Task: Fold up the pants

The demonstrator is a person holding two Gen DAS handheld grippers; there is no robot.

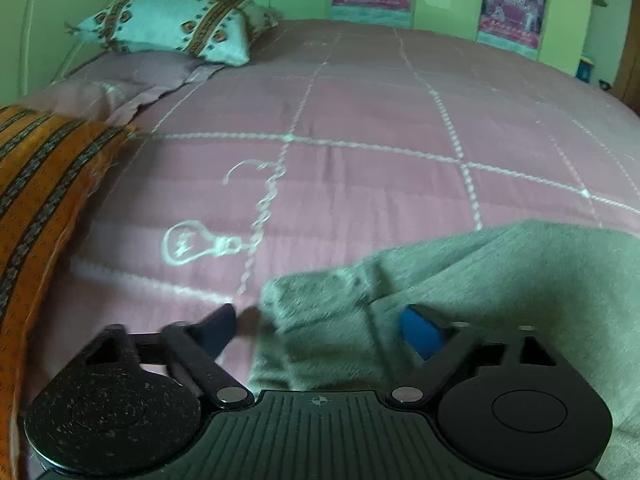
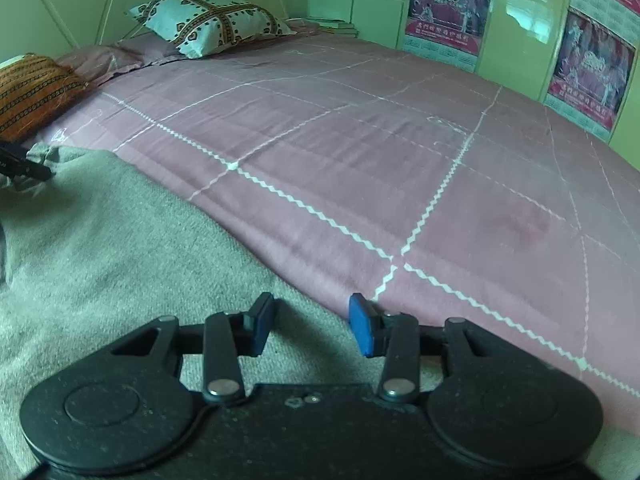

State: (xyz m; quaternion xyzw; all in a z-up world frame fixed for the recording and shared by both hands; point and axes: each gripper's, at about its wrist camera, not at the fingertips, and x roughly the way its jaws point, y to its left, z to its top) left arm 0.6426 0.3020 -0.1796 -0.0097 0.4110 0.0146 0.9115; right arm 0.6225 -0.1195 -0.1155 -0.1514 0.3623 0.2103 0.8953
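pants (image 2: 100, 248) on the pink bed (image 2: 360, 140): soft, limp fleece, likely light; best pinched at the edge. left gripper (image 1: 320, 328) fingers half open around a corner fold, right gripper (image 2: 312, 330) fingers narrow over the hem, not pressing

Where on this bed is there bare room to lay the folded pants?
Free: the wide pink bedspread between the grey pants and the wall posters, right of the white patterned pillow. Crowded: the near edge under both grippers, and the left side by the orange pillow.
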